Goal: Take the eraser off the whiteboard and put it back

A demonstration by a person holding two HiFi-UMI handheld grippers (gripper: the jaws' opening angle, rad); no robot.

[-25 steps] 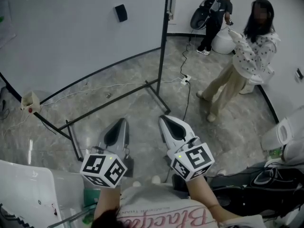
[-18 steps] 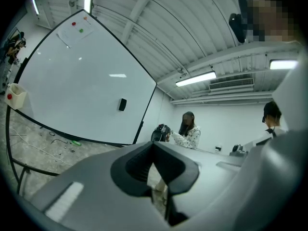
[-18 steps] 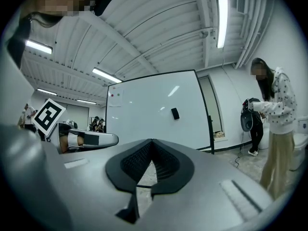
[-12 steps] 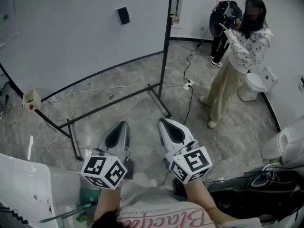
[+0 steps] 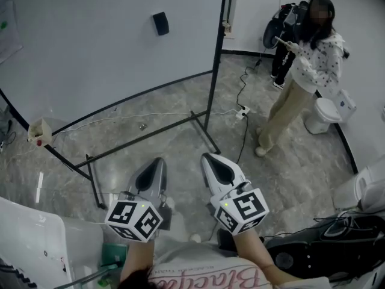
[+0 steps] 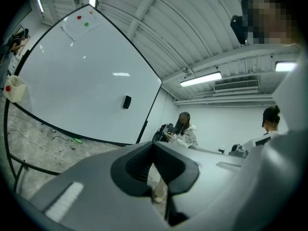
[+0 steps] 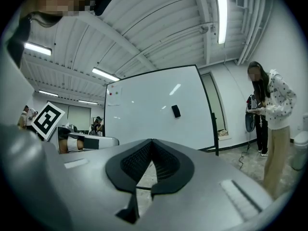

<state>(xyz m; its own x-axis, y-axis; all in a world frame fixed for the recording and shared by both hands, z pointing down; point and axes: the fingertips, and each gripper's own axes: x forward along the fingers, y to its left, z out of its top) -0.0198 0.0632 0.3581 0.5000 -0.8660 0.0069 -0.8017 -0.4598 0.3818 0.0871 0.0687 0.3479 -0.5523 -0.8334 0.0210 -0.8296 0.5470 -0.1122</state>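
The black eraser sticks high on the whiteboard, far ahead of both grippers. My left gripper and right gripper are side by side, level, above the floor and well short of the board. Both are shut with nothing between the jaws. In the left gripper view the eraser is a small dark block on the whiteboard, beyond the closed left gripper. The right gripper view shows the eraser on the whiteboard, past the closed right gripper.
The board's black stand bars lie on the marble floor between me and the board. A small box hangs on its left leg. A person in a dotted top stands at right, near a cable and socket strip. A white chair sits lower left.
Both grippers have moved a little forward toward the whiteboard, still shut and empty. The person at right has stepped farther back toward the wall.
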